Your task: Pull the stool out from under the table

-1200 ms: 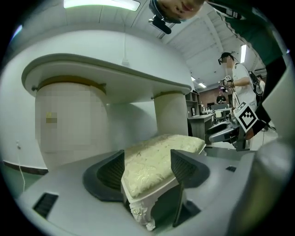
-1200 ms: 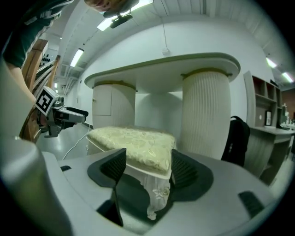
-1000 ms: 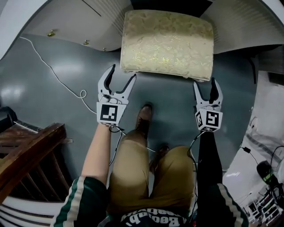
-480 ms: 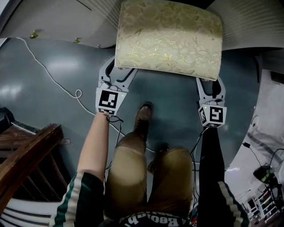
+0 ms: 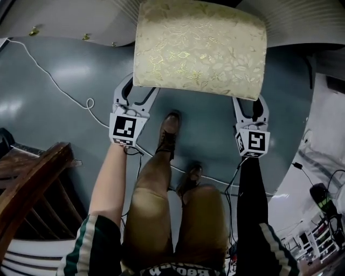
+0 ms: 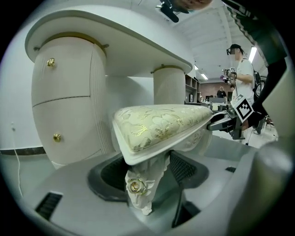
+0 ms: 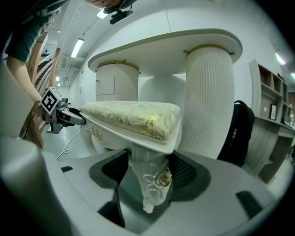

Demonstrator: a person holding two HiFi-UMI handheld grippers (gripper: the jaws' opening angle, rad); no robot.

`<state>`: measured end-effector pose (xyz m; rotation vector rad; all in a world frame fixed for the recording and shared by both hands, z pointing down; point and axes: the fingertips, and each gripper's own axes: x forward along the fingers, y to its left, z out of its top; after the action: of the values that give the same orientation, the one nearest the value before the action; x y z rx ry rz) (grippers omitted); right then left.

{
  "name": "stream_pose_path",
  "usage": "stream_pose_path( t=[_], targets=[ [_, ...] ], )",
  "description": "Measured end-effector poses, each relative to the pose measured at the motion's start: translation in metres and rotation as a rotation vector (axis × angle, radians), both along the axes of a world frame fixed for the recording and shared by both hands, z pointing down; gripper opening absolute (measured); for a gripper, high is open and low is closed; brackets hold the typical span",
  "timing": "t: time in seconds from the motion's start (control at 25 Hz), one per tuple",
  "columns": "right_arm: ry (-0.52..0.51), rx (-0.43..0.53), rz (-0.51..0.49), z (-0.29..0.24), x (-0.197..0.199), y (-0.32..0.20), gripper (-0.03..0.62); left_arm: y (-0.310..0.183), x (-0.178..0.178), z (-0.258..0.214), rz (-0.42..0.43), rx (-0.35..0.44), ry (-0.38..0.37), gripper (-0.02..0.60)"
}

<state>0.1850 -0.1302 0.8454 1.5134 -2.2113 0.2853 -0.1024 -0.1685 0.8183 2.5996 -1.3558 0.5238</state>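
Observation:
The stool [image 5: 199, 48] has a cream and gold cushion and white carved legs; its far edge lies under the white table [image 5: 81, 16]. My left gripper [image 5: 140, 92] reaches under the near left corner. Its jaws are closing with the left front leg [image 6: 138, 184] between them, and I see no firm press. My right gripper [image 5: 250, 105] is under the near right corner. Its jaws are also closing, and the right front leg [image 7: 154, 179] fills the gap against both pads. In the head view the cushion hides all the fingertips.
A white cable [image 5: 59, 86] trails over the grey floor at left. Dark wooden furniture [image 5: 32, 183] stands at lower left. The person's shoes [image 5: 168, 129] are just in front of the stool. A black bag [image 7: 239, 133] leans by the table's right pillar.
Both grippers have gone forward from in front of the stool to under its near corners, each round a leg. The stool now sits lower and larger in the head view.

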Motion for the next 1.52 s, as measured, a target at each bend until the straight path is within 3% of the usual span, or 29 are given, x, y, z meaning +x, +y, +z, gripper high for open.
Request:
stream_pose_path(
  t=[0.08, 0.16, 0.56, 0.92, 1.28, 1.52],
  targets=[
    [0.011, -0.007, -0.007, -0.002, 0.000, 0.064, 0.288, 0.066, 0.000, 0.000, -0.008, -0.007, 0.004, 0.310],
    [0.013, -0.016, -0.008, -0.003, 0.001, 0.096, 0.288, 0.099, 0.000, 0.000, -0.012, -0.016, 0.005, 0.311],
    [0.019, -0.061, 0.000, -0.002, -0.002, 0.096, 0.288, 0.095, -0.001, 0.002, -0.012, -0.051, -0.002, 0.311],
    [0.016, -0.166, 0.021, -0.003, -0.006, 0.104, 0.288, 0.095, -0.004, 0.002, 0.004, -0.150, -0.036, 0.311],
    [0.026, -0.262, 0.044, -0.001, -0.021, 0.219, 0.302, 0.212, -0.023, 0.011, 0.000, -0.226, -0.087, 0.310],
    [0.035, -0.316, 0.077, -0.034, 0.001, 0.257, 0.301, 0.244, -0.049, -0.021, -0.063, -0.251, -0.136, 0.310]
  ],
)
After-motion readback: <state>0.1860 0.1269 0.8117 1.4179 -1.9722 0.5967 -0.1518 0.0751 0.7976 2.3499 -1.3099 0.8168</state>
